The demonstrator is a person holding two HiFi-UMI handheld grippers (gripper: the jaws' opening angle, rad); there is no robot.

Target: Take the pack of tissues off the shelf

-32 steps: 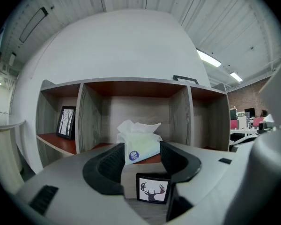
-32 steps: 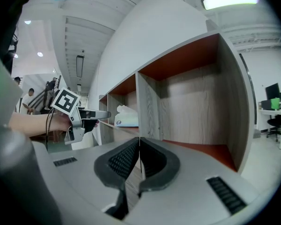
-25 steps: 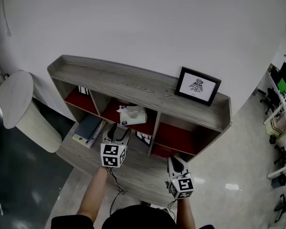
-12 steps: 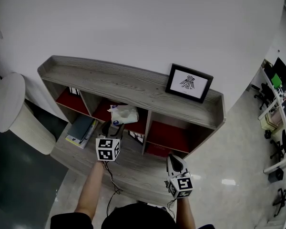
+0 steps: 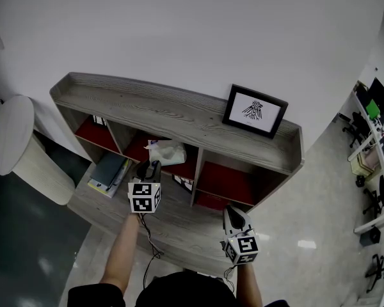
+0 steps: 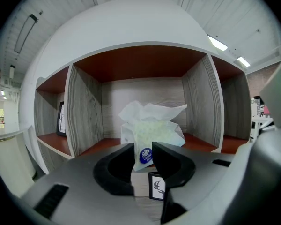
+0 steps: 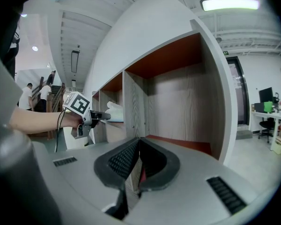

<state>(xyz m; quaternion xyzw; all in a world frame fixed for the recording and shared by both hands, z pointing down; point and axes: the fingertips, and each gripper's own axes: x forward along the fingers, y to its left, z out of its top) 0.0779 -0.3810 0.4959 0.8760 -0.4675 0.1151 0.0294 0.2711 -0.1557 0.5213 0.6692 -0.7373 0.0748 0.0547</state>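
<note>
The pack of tissues (image 5: 166, 152), white plastic with a blue round label and crumpled tissue on top, stands in the middle upper cubby of the grey wooden shelf (image 5: 179, 110). My left gripper (image 5: 152, 167) reaches into that cubby. In the left gripper view its jaws have just been closing, and the pads now press on the narrow front end of the pack (image 6: 152, 128) on both sides of the label; the left gripper (image 6: 143, 154) grips it there. My right gripper (image 5: 233, 213) hangs lower right before the shelf, its jaws together and empty (image 7: 137, 144).
A framed bird picture (image 5: 255, 110) leans on the shelf top. Books (image 5: 109, 171) lie on the lower ledge at left. A small picture card (image 6: 157, 186) stands under the tissue cubby. A round white table (image 5: 13, 139) stands far left. People stand far off in the right gripper view.
The left gripper has gone forward into the cubby and its jaws have narrowed around the front of the tissue pack. The right gripper has stayed in place.
</note>
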